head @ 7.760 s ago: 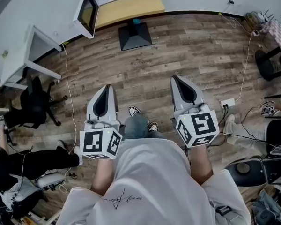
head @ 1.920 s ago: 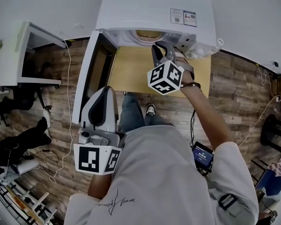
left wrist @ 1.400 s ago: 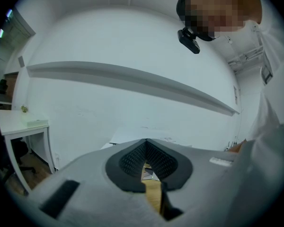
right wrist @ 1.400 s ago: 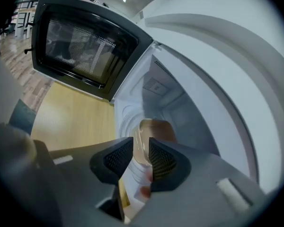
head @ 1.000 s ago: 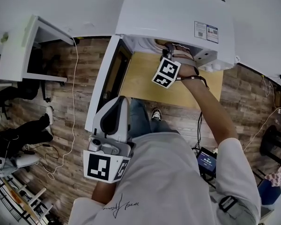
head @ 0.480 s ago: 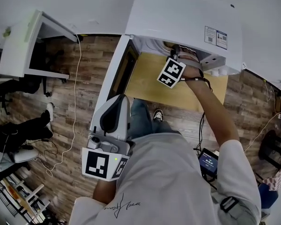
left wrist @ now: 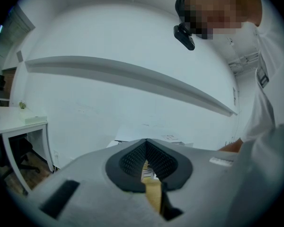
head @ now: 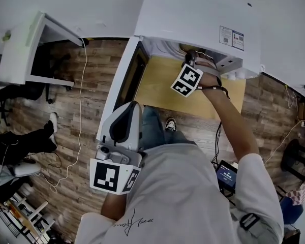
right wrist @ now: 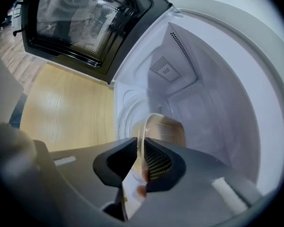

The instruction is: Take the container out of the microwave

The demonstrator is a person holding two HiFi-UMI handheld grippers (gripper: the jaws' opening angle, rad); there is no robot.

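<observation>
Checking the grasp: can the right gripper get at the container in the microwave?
Likely yes: the door is open, the right gripper is inside the microwave, and the rim of the container stands between the gripper's closing jaws.

office-like workroom: white desk (head: 23, 50), loose cables (head: 84, 95), wood floor (head: 99, 70), microwave (head: 193, 14).

Wood-plank floor (head: 66, 116), white desk (head: 20, 44)

A clear, tan-tinted round container (right wrist: 164, 129) is sitting on the glass turntable (right wrist: 125, 111) inside the white microwave (head: 193, 14), which is standing at the desk's (head: 157, 85) back edge, its door (right wrist: 80, 22) hanging wide open.
</observation>
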